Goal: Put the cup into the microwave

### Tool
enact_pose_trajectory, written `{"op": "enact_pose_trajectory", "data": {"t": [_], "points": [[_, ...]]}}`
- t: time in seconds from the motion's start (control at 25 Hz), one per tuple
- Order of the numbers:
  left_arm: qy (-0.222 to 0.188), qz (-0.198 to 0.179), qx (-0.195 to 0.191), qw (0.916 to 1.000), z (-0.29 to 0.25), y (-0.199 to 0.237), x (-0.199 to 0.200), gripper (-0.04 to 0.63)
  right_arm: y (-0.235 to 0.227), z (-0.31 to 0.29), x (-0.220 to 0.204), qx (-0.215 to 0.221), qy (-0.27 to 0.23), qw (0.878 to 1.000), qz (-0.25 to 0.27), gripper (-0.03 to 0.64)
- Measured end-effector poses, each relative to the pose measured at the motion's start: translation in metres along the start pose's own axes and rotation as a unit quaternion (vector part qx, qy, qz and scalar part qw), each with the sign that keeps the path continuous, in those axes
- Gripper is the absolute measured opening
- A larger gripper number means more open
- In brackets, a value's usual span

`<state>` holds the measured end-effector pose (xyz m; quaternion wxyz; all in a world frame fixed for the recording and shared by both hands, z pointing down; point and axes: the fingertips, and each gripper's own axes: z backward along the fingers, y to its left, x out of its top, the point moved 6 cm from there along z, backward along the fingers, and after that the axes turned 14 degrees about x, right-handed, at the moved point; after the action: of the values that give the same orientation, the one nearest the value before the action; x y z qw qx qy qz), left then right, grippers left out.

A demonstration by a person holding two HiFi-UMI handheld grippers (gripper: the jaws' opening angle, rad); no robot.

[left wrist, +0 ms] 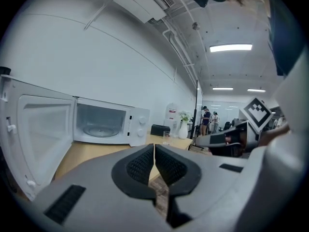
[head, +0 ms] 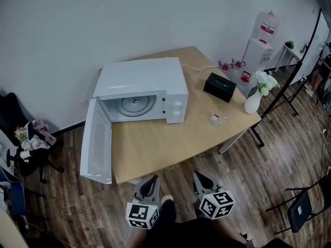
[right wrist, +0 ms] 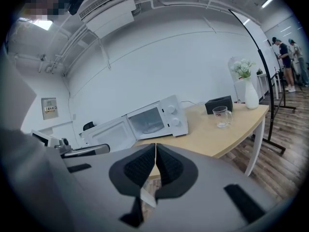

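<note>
One cup (head: 215, 119) on table (head: 155, 143), microwave (head: 142, 79) open

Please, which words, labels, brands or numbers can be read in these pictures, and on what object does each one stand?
Nothing is legible.
Wall notice: print too blurred.
Red label on white stand: too small.
Marker cubes: patterns only, no letters.

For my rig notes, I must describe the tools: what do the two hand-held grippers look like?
The left gripper and right gripper look alike: grey, wedge-shaped bodies tapering to the front, with black ribbed pads. Each carries a white cube printed with black square markers.
</note>
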<state>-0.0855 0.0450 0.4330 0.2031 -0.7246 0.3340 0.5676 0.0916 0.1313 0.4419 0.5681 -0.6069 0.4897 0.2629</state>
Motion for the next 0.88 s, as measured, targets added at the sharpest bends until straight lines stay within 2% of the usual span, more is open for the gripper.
{"op": "enact_pose_trajectory", "data": {"t": [0.56,0.88], "points": [[-0.004,-0.002,-0.015,0.9999,-0.076,0.049,0.01,0.006,-0.03,-0.08,0.017,-0.011,-0.01,1.0,-0.01,-0.005],[0.006,-0.002,-0.027,0.9996,-0.086,0.057,0.003,0.006,-0.032,-0.097,0.013,-0.016,-0.01,1.0,-0.017,-0.005]]}}
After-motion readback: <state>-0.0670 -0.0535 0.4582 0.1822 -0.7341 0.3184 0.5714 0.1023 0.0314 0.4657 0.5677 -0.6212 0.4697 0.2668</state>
